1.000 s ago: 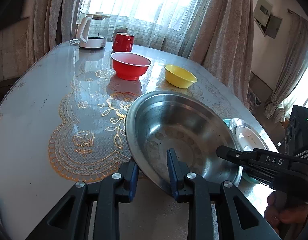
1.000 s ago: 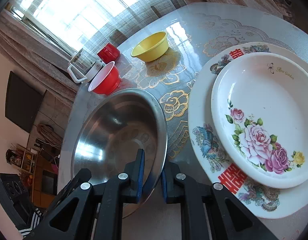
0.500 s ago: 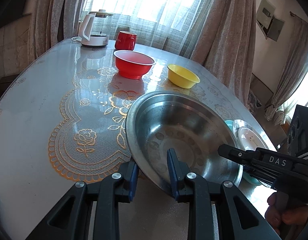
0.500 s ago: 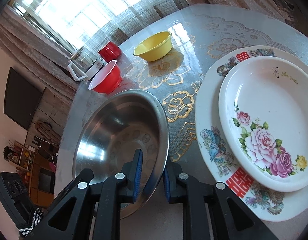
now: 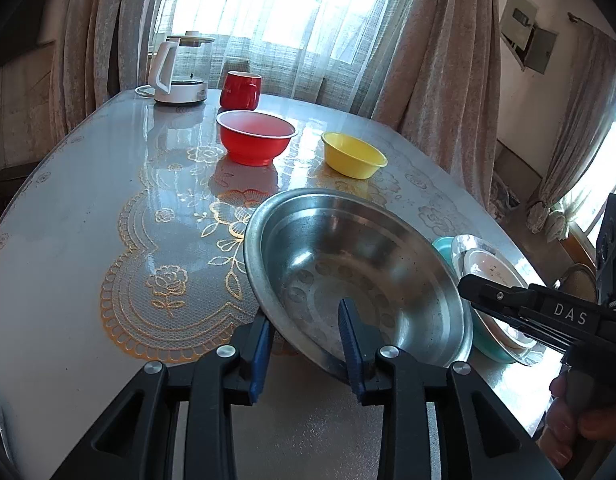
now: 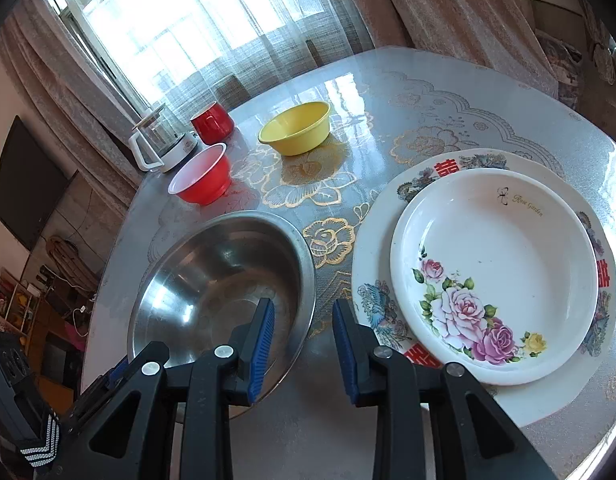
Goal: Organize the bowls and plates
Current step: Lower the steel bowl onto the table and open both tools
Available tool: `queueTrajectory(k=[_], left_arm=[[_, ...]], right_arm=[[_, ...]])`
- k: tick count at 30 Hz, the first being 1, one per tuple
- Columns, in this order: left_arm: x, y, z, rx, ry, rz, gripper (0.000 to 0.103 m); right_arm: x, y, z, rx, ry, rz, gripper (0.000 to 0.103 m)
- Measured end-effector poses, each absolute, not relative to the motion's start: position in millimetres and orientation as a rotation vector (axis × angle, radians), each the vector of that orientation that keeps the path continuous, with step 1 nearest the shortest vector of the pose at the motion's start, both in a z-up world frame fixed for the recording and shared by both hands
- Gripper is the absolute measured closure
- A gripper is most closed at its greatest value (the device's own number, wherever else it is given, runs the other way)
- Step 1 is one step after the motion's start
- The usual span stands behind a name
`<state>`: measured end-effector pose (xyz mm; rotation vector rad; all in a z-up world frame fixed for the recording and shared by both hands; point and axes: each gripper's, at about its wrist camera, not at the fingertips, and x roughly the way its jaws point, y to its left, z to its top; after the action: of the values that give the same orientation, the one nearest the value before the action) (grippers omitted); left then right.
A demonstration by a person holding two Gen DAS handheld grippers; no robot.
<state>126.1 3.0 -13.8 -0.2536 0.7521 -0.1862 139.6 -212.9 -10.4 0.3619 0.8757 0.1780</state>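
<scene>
A steel basin [image 5: 356, 276] sits on the table, also seen in the right wrist view [image 6: 224, 292]. My left gripper [image 5: 306, 344] straddles its near rim with jaws apart, one finger inside and one outside. My right gripper [image 6: 304, 344] is open, its left finger over the basin's rim and its right finger outside. A small rose plate [image 6: 496, 276] lies stacked on a larger patterned plate [image 6: 440, 172] to the right. A red bowl [image 5: 256, 136] and a yellow bowl [image 5: 354, 154] stand farther back.
A white kettle [image 5: 176, 76] and a red mug [image 5: 240, 90] stand at the table's far end by the curtained window. The plate stack [image 5: 492, 280] lies close to the table's right edge. The table [image 5: 68, 220] has a lace-pattern cover.
My right gripper has opened, letting go of the basin's rim, and drawn back a little. The left gripper's jaws have also spread slightly around the rim. The basin rests lower.
</scene>
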Motion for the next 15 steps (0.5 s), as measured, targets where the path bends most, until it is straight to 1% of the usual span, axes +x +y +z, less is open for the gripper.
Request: queueTrajectory(k=[3,6,9,13,15], left_arm=[[124,3,-10,-0.246,0.742,-0.181,0.068],[122,4,-9,-0.234,0.738,-0.175,0.061],[120,7,-9,-0.231,0.736,-0.155,0.057],[115,13,1,-0.227,0.687,-0.132,0.055],[113,16,7,-0.228,0.665,-0.125,0.052]], right_arm=[[139,-212,-8,0.354,0.867,0.174,0.073],[138,-211,-5,0.342,0.861,0.18,0.073],[137,-211,-3,0.342,0.856,0.184,0.073],[133,-212,0,0.342,0.848,0.186,0.073],[134,-212,0,0.341,0.848,0.181,0.073]])
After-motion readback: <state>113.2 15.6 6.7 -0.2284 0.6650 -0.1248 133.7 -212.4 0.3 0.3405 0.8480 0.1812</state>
